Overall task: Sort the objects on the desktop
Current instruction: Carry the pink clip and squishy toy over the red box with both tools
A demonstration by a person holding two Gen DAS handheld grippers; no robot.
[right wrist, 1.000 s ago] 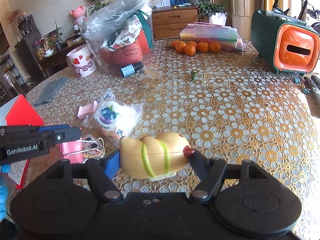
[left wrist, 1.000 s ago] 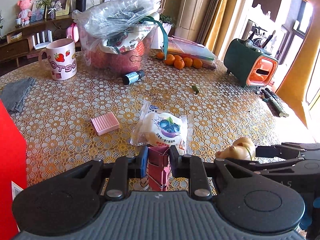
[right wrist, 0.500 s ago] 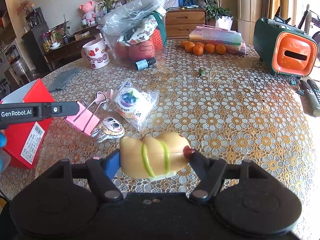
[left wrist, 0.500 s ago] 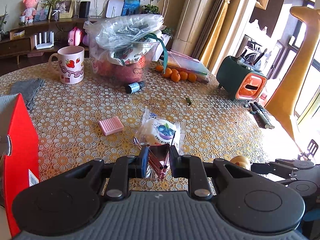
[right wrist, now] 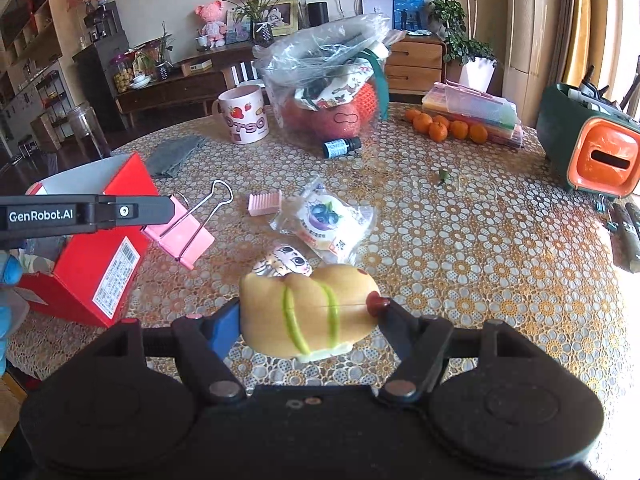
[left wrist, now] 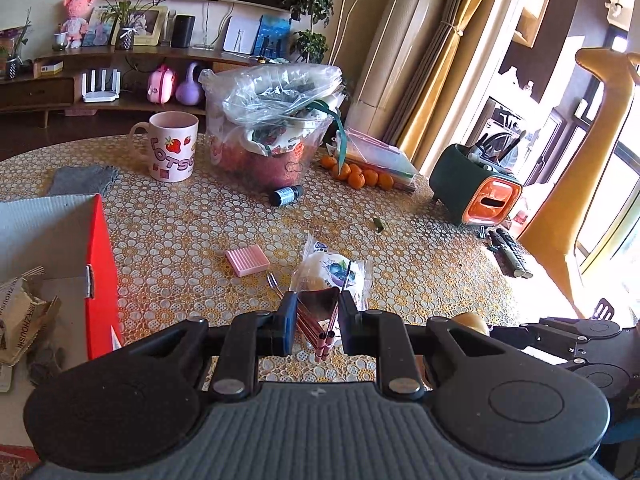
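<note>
Left wrist view: my left tool (left wrist: 316, 320) is clamped tight on a pink binder clip (left wrist: 318, 312), held above the tabletop (left wrist: 420, 264) w/ its wire handles pointing away from me. Just past the clip lies a blueberry snack packet (left wrist: 334, 274), and left of that a small pink ridged block (left wrist: 246, 260). A red box (left wrist: 100, 272) stands open at the left edge, crumpled paper inside. Farther back: a strawberry mug (left wrist: 170, 148), a plastic bag of stuff (left wrist: 276, 128), a small dark bottle (left wrist: 286, 195) on its side, oranges (left wrist: 360, 176), and a green and orange holder (left wrist: 476, 190) at right.

Right wrist view: my right tool (right wrist: 310, 314) grips a tan squishy toy (right wrist: 308, 310) w/ two green stripes, sideways between the fingers, off the tabletop. Right behind it on the cloth sits a little cat-face figure (right wrist: 286, 262), then the snack packet. At left, my left tool comes in from the edge holding the pink clip in the air, beside the red box's near corner.
</note>
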